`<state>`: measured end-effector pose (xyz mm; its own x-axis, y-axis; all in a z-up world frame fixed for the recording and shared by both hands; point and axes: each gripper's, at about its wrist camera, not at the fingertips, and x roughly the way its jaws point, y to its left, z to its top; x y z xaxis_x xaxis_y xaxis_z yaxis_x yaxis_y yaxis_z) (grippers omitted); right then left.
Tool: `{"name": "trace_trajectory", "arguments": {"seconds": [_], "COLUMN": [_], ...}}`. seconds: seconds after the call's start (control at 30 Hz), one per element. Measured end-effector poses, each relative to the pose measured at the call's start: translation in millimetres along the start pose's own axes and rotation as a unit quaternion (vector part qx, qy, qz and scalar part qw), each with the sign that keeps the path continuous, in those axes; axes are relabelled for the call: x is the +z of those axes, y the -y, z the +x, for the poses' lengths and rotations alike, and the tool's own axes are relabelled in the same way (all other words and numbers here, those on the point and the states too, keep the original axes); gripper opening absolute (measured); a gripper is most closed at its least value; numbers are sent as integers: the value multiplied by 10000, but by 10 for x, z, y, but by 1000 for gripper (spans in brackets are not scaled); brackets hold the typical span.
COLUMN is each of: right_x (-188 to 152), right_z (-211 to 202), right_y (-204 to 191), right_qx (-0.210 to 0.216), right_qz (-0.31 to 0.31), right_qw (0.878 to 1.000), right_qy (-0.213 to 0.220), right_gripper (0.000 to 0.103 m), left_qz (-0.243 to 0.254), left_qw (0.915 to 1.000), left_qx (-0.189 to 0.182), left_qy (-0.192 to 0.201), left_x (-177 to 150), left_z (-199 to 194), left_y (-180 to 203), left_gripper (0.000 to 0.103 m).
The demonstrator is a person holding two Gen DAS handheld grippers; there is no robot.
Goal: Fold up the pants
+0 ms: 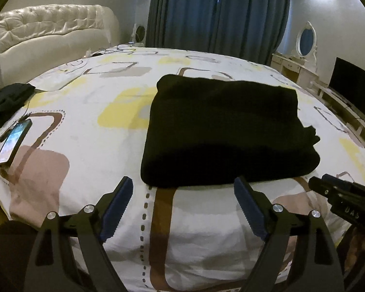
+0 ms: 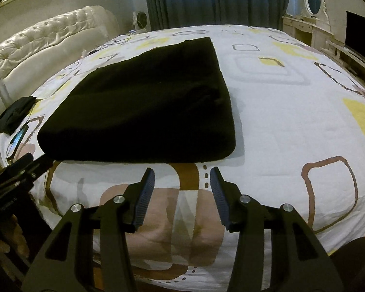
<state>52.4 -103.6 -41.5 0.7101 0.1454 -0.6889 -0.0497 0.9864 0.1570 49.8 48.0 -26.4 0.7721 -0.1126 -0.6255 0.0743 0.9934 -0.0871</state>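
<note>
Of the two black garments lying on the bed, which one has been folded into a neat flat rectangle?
The large black pants lying mid-bed, just ahead of both claws. The small dark bundle by the phone is crumpled at the bed's edge.

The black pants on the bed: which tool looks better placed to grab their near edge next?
Probably the left tool: its open fingers straddle the near edge of the black pants. The right tool, also open, sits slightly back from it.
</note>
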Motion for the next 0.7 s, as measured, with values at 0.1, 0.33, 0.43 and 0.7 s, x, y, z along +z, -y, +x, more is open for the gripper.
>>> {"name": "trace_trajectory", "arguments": {"seconds": [0.1, 0.33, 0.43, 0.7], "right_x": [-11, -42, -46, -50], "right_z": [10, 36, 30, 24], "right_y": [-19, -30, -33, -25], "right_qx": [11, 28, 39, 42], "right_qz": [-22, -12, -11, 15], "right_qw": [10000, 10000, 10000, 10000], "right_qy": [-18, -73, -68, -71], "right_gripper": [47, 48, 48, 48], "left_qz": [-28, -80, -3, 29], "left_qw": [10000, 9999, 9999, 9998], "left_qx": [-24, -1, 43, 145], "left_qy": [-23, -102, -157, -167], "left_x": [-16, -41, -45, -41], "left_z": [24, 73, 85, 70], "left_y": [-9, -32, -1, 25], "left_gripper": [84, 84, 84, 84]}}
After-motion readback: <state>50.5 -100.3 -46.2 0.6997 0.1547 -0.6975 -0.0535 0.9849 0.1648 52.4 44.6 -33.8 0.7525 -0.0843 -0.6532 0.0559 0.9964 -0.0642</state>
